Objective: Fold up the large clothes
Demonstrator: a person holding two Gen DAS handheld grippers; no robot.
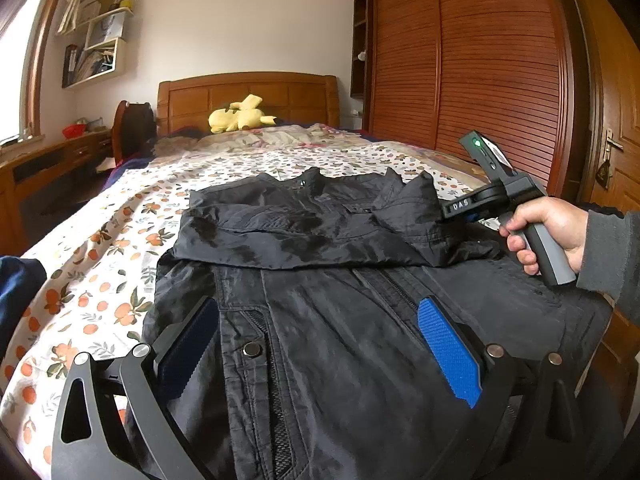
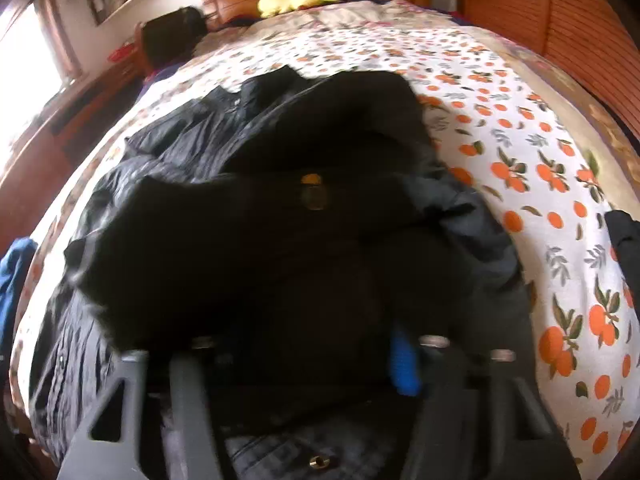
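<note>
A large black jacket (image 1: 340, 320) lies front-up on the orange-print bed sheet (image 1: 100, 260), with its upper part and a sleeve (image 1: 312, 224) folded across the chest. My left gripper (image 1: 320, 344) hovers low over the jacket's lower front, jaws open wide, with nothing pinched. A hand (image 1: 548, 228) holds my right gripper (image 1: 448, 210) at the jacket's right shoulder, its fingers buried in the fabric. In the blurred right wrist view, black cloth (image 2: 240, 240) bunches over and between the right gripper (image 2: 320, 360). Only one blue pad (image 2: 404, 364) shows; the jaws stand narrow on the cloth.
A yellow plush toy (image 1: 240, 116) rests by the wooden headboard. A slatted wardrobe (image 1: 480, 80) runs along the bed's right side and a desk (image 1: 52, 160) along its left. Blue cloth (image 1: 16, 292) lies at the left bed edge, and a dark item (image 2: 624, 240) at the right.
</note>
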